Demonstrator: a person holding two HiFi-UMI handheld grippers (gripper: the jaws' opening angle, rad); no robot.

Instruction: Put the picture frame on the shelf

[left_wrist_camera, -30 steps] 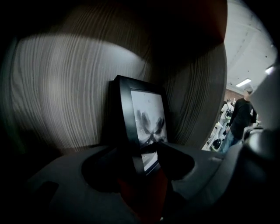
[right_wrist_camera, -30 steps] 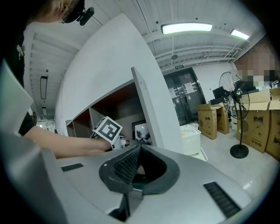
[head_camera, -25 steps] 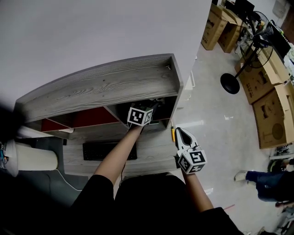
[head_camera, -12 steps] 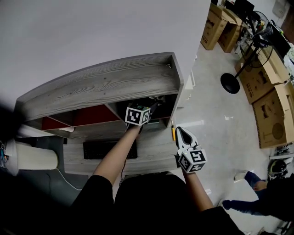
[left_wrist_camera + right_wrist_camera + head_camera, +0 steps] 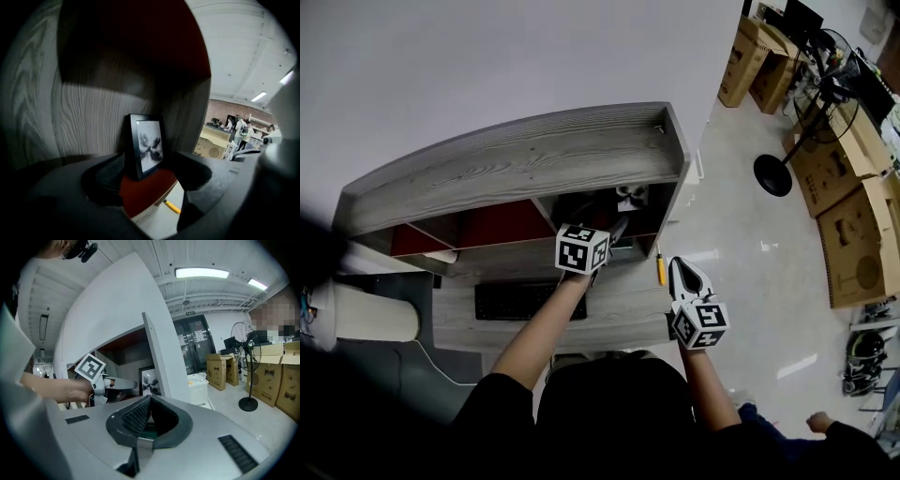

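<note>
The black picture frame (image 5: 630, 197) (image 5: 146, 145) (image 5: 150, 380) holds a grey print and stands upright on the red floor of the shelf's right compartment, against the wood-grain back. My left gripper (image 5: 616, 227) (image 5: 147, 177) is just in front of it, open wide. Its jaws stand on either side and short of the frame, touching nothing. In the right gripper view the left gripper (image 5: 117, 385) reaches toward the compartment. My right gripper (image 5: 684, 272) (image 5: 147, 401) hovers over the desk to the right, shut and empty.
The grey wooden shelf unit (image 5: 525, 169) stands on a desk against a white wall. A black keyboard (image 5: 525, 302) and a yellow-handled tool (image 5: 661, 270) lie on the desk. A white cylinder (image 5: 361, 319) is at the left. A fan (image 5: 773, 173) and cardboard boxes (image 5: 853, 234) stand on the floor at the right.
My left gripper has drawn back out of the compartment toward me, and the frame now shows standing alone inside. The right gripper has barely moved.
</note>
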